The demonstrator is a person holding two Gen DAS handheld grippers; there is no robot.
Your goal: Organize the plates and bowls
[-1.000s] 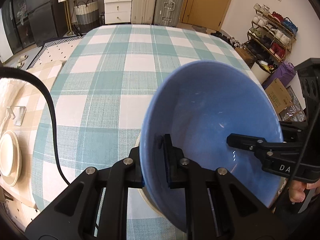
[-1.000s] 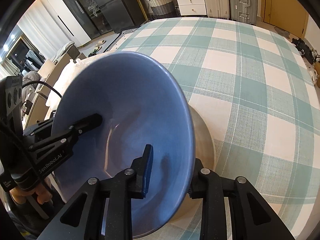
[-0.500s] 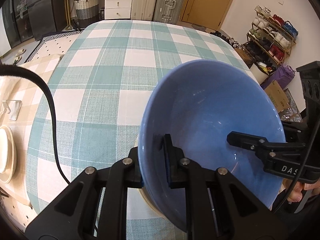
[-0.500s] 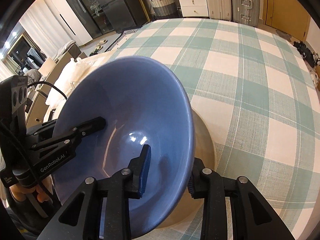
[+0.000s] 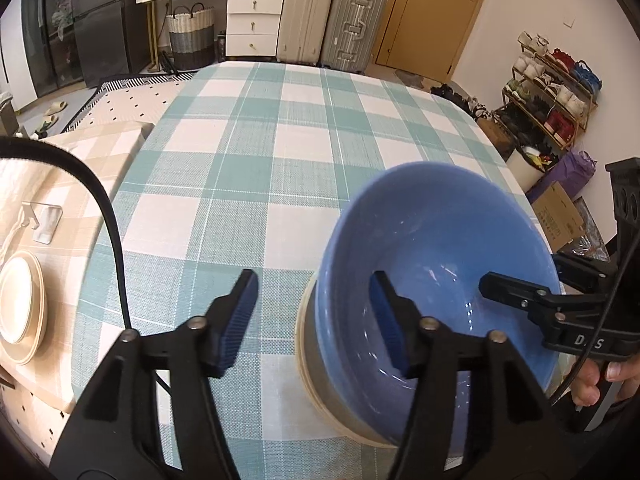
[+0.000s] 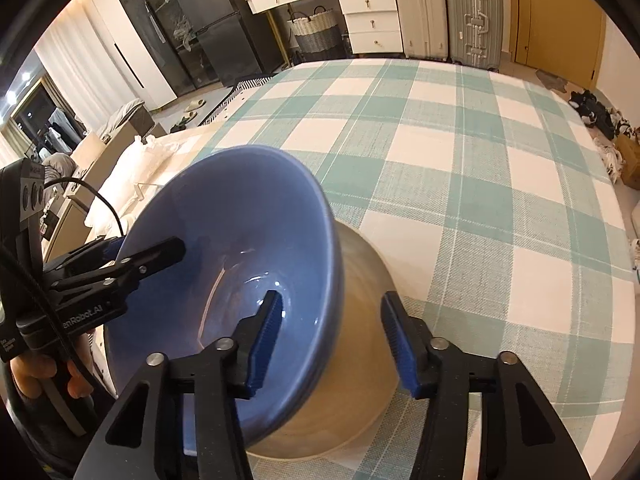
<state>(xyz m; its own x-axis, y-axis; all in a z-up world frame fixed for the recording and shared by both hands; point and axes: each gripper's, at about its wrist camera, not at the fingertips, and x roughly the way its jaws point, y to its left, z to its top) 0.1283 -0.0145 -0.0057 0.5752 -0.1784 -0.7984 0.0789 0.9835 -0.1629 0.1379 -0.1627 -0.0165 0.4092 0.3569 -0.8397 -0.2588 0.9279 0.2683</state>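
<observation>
A blue bowl (image 5: pixel 440 248) (image 6: pixel 248 232) rests tilted inside a beige bowl (image 5: pixel 316 364) (image 6: pixel 360 276) on the green-and-white checked table (image 5: pixel 248 168). My left gripper (image 5: pixel 312 292) straddles the blue bowl's left rim. Its jaws are opening, one pad inside the bowl and one outside, both off the rim. My right gripper (image 6: pixel 331 312) straddles the opposite rim in the same way, jaws opening and pads clear. Each gripper shows in the other's view: the right gripper (image 5: pixel 520 270), and the left gripper (image 6: pixel 140 246).
Stacked cream plates (image 5: pixel 20 304) lie on a beige checked side table (image 5: pixel 80 152) at the left, beside a small clear stand (image 5: pixel 40 220). A black cable (image 5: pixel 112 232) hangs over that side. Suitcases (image 5: pixel 332 20) and a shoe rack (image 5: pixel 556 80) stand beyond the table.
Both grippers, shut on the blue bowl's rim before, have opened and let go. The bowl has settled into the beige bowl.
</observation>
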